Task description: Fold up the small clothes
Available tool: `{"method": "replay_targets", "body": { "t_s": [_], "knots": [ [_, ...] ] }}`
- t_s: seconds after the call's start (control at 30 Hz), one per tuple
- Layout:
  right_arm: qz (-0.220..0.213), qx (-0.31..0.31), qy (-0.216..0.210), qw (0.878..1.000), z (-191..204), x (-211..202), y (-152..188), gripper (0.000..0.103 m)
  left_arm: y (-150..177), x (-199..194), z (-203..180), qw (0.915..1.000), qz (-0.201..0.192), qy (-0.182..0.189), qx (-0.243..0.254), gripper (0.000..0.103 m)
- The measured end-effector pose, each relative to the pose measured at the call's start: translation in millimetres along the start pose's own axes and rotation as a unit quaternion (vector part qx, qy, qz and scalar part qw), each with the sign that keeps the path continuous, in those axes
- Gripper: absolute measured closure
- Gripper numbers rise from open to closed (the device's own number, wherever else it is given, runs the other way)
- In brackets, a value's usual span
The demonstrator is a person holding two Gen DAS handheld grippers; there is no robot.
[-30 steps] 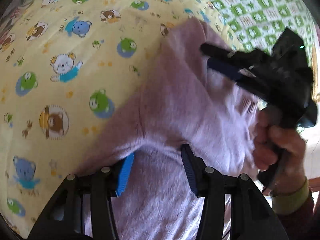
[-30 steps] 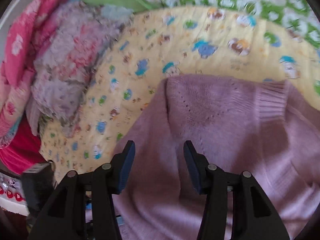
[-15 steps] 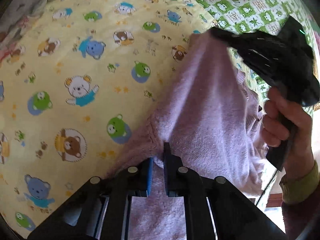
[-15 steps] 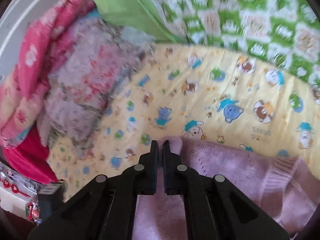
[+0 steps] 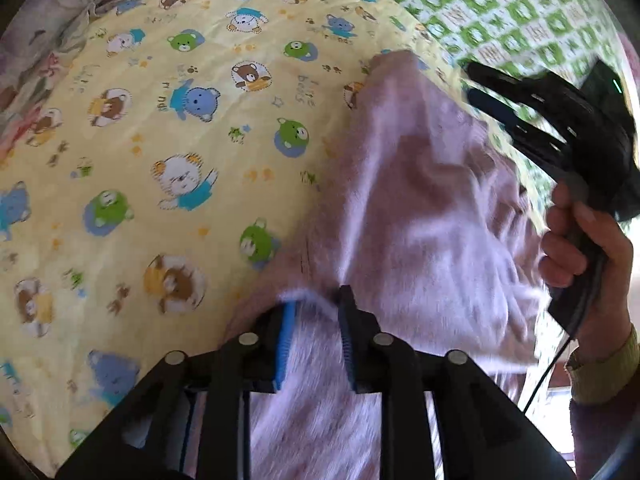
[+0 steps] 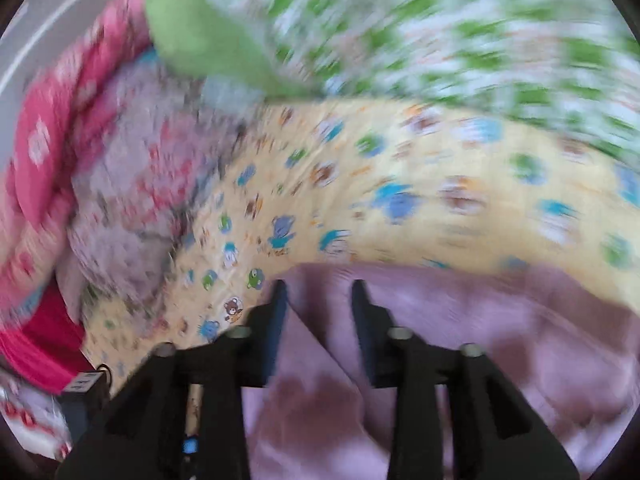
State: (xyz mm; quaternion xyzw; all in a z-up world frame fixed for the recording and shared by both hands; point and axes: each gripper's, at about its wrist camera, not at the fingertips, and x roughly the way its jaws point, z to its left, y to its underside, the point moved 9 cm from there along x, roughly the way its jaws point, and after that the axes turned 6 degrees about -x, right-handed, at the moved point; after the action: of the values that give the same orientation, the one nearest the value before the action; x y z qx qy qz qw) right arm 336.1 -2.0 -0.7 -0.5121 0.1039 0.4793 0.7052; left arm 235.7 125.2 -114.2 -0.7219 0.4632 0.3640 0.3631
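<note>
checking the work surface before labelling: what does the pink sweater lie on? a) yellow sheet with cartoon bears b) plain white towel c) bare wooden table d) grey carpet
a: in the left wrist view the pink sweater lies on a yellow sheet printed with cartoon bears.

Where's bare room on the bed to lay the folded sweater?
Bare yellow bear-print sheet lies open between the pink sweater and the floral blankets piled at the far side. The green checked quilt borders it behind. It is crowded by the sweater itself, where the left hand-held gripper and right hand-held gripper work.
</note>
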Motion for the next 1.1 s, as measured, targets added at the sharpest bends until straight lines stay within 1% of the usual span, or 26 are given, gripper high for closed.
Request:
{"method": "replay_targets", "body": {
  "t_s": [0.07,0.1,0.17,0.23,0.3,0.33,0.47,0.5,0.57,0.63,0.7,0.73,0.77,0.8,0.83,0.9,0.93,0.97,1.0,1.03,1.1],
  "knots": [
    [-0.021,0.029,0.015,0.999,-18,-40,16,0.063,14,-12,3,0.9999,0.006,0.001,0.016,0.078],
    [-0.028,0.045,0.031,0.998,-29,-61,29,0.063,20,-16,2,0.9997,0.011,0.004,0.023,0.078],
    [-0.042,0.071,0.057,0.995,-46,-98,61,0.063,35,-25,0,0.9989,0.022,0.007,0.041,0.078],
    [-0.049,0.096,0.094,0.99,-65,-132,100,0.063,38,-31,-10,0.9978,0.022,0.011,0.061,0.078],
    [-0.051,0.121,0.118,0.984,-78,-155,132,0.063,34,-33,-26,0.9967,0.014,0.022,0.077,0.077],
    [-0.053,0.141,0.13,0.98,-85,-170,154,0.063,28,-33,-38,0.9959,0.01,0.026,0.086,0.075],
    [-0.065,0.198,0.163,0.964,-106,-201,208,0.063,6,-24,-84,0.9908,-0.007,0.026,0.133,0.074],
    [-0.069,0.216,0.164,0.96,-111,-206,218,0.063,1,-18,-97,0.9887,-0.011,0.024,0.148,0.072],
    [-0.068,0.234,0.151,0.958,-114,-207,228,0.063,-6,-6,-112,0.9863,-0.009,0.022,0.163,0.071],
    [-0.068,0.22,0.145,0.962,-112,-203,225,0.063,-11,12,-130,0.983,-0.002,0.017,0.183,0.071],
    [-0.064,0.212,0.13,0.966,-112,-195,221,0.063,-16,31,-140,0.9799,-0.001,-0.005,0.199,0.07],
    [-0.045,0.217,0.14,0.965,-119,-187,224,0.063,-19,43,-142,0.9783,0.001,-0.022,0.206,0.07],
    [-0.027,0.215,0.163,0.963,-126,-185,230,0.063,-22,56,-138,0.9769,0.005,-0.044,0.209,0.069],
    [-0.009,0.212,0.201,0.956,-138,-185,237,0.063,-28,68,-129,0.9751,0.005,-0.077,0.208,0.069],
    [-0.005,0.214,0.221,0.952,-146,-188,241,0.064,-33,74,-123,0.9748,0.004,-0.088,0.205,0.068],
    [-0.031,0.241,0.205,0.948,-157,-199,243,0.066,-43,74,-118,0.979,0.002,-0.08,0.188,0.068],
    [-0.043,0.255,0.204,0.944,-159,-207,242,0.066,-49,72,-115,0.9802,-0.002,-0.083,0.179,0.069],
    [-0.05,0.257,0.209,0.942,-159,-214,240,0.066,-55,66,-111,0.981,-0.011,-0.092,0.171,0.07],
    [-0.059,0.256,0.216,0.941,-157,-222,238,0.064,-60,60,-108,0.9818,-0.018,-0.096,0.163,0.07],
    [-0.068,0.255,0.221,0.939,-154,-232,236,0.063,-64,50,-104,0.9838,-0.025,-0.093,0.151,0.069],
    [-0.075,0.253,0.215,0.94,-147,-245,236,0.063,-63,37,-98,0.9861,-0.026,-0.085,0.141,0.068]
  ]
}}
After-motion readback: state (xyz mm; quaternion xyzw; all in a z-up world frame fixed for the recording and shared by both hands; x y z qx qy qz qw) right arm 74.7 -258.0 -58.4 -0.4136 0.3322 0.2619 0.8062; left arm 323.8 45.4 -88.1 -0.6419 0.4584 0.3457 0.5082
